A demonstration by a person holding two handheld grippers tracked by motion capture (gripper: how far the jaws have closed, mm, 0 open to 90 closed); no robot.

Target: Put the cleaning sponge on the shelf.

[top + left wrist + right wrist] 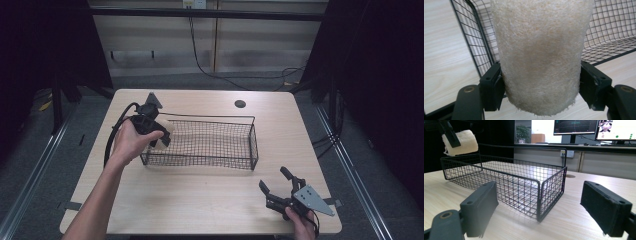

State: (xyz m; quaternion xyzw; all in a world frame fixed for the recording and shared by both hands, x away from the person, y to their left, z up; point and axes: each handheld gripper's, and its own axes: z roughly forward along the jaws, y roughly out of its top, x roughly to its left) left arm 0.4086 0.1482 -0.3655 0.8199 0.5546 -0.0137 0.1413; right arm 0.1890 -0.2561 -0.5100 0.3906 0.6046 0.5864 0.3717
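The left gripper (540, 82) pinched a loofah (540, 50) mid-body over the basket (250, 142); it looked light, springy, grippy. Right fingers (607, 210) stood spread.

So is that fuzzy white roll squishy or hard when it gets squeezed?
Probably soft: the fuzzy roll looks fibrous and seems slightly pinched where the left gripper clamps it. Likely light, since held by one end it does not droop. Its rough fibres should resist slipping.
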